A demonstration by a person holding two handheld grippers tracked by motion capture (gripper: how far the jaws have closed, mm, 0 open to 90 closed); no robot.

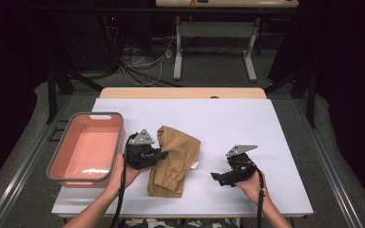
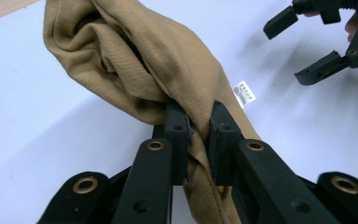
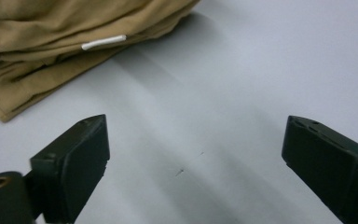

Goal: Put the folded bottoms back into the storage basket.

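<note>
Now left gripper (image 2: 198, 128) pinching tan trousers (image 1: 173, 159) – right gripper (image 3: 196, 140) spread wide over white tabletop (image 1: 247, 123)

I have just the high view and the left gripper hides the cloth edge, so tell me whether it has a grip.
Observer: Yes. In the left gripper view the left gripper is shut on a fold of the tan cloth.
Operator: Report the right gripper's jaws.
Observer: The right gripper is open, with bare table between the jaws.
Operator: Say how near it is to the cloth.
Observer: Apart from it. In its view the cloth's white tag lies well ahead of the jaws.
</note>
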